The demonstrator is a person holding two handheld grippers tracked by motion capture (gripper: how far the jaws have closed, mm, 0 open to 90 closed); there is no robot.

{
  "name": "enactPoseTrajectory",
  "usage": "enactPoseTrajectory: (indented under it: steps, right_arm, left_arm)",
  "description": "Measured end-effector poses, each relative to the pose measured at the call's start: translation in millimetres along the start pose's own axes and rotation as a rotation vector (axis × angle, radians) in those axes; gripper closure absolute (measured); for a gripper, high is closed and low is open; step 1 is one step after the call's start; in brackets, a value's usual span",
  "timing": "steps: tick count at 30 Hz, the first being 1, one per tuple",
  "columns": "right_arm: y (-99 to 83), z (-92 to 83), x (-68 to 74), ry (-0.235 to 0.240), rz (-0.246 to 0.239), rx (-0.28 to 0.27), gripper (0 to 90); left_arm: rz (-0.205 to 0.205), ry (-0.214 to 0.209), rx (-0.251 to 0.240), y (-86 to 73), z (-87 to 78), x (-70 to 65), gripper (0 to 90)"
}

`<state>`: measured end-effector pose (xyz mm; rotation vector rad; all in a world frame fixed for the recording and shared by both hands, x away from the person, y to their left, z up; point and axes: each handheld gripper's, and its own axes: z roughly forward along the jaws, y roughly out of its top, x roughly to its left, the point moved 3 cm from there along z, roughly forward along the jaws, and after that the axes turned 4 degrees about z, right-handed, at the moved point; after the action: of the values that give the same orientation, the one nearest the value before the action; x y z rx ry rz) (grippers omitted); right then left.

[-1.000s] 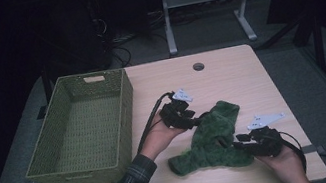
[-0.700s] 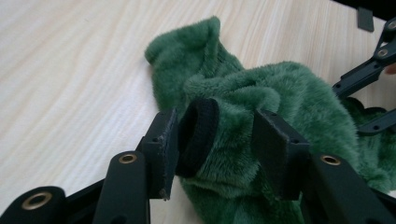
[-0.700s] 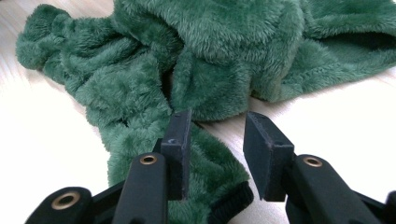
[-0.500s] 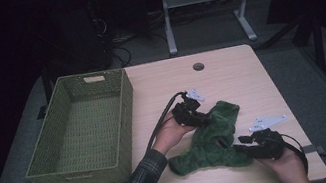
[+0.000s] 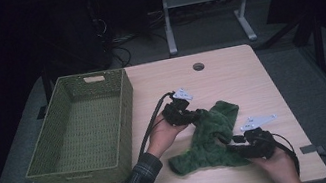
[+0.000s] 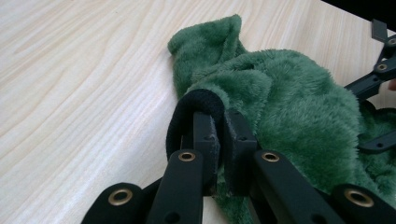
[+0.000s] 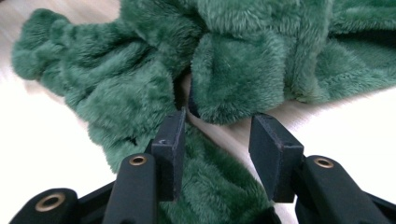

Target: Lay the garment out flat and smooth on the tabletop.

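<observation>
Two grippers at a crumpled green plush garment [image 5: 209, 136] on the table [image 5: 239, 73], right of a green woven basket [image 5: 81, 128]. Left gripper [image 6: 217, 133] pinched tight on its black-trimmed edge. Right gripper [image 7: 217, 140] parted wide around a fold, not clamped.

The table [image 5: 229, 74] carries a basket [image 5: 83, 126] on its left half and a cloth [image 5: 209, 136] on its near right part. The left gripper [image 5: 199, 114] sits right of the basket, at the cloth's far left edge; in the left gripper view a hem [image 6: 196, 100] of the cloth [image 6: 289, 107] lies pinched between its fingers [image 6: 205, 140], the rest spreading beyond and to their right. The right gripper [image 5: 226, 142] sits at the cloth's near right edge; in the right gripper view a fold of cloth [image 7: 233, 70] lies just ahead of the parted fingers [image 7: 170, 140], more cloth lying under the left one. A round hole [image 5: 198, 66] lies toward the far edge, behind both grippers.
</observation>
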<state>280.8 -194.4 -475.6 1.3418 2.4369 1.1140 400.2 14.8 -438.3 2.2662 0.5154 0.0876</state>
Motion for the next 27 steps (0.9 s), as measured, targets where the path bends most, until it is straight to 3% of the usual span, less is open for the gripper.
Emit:
enactPoseTrajectory:
  steps: [5, 9, 10, 11, 12, 21, 27]
  right_arm:
    - [4.0, 9.4, -2.7, -0.004, 0.022, 0.010, 56.2]
    - [7.7, 11.5, -5.6, -0.028, 0.016, 0.000, 70.6]
    - [7.7, 11.5, -5.6, -0.028, 0.016, 0.000, 70.6]
    - [10.2, 9.0, -8.3, -0.049, 0.014, -0.014, 78.3]
    - [11.2, 8.0, -9.7, -0.053, 0.009, -0.021, 80.2]
    - [35.5, -6.2, -21.5, -0.091, -0.032, -0.069, 84.6]
    - [51.6, -12.5, -26.2, -0.090, -0.068, -0.078, 85.1]
  left_arm:
    - [0.002, -0.004, -0.002, -0.3, -2.9, -1.1, 85.1]
    - [-0.007, -0.003, -0.013, -0.3, -7.3, -3.4, 85.1]
    - [-0.007, -0.003, -0.013, -0.3, -7.3, -3.4, 85.1]
    - [-0.012, -0.005, -0.018, -0.9, -10.8, -4.3, 85.1]
    - [-0.013, -0.004, -0.020, -1.4, -12.8, -5.1, 85.2]
    - [-0.011, 0.028, -0.035, -8.4, -39.8, -8.2, 85.2]
    - [-0.054, 0.062, 0.000, -25.8, -55.1, -6.5, 85.5]
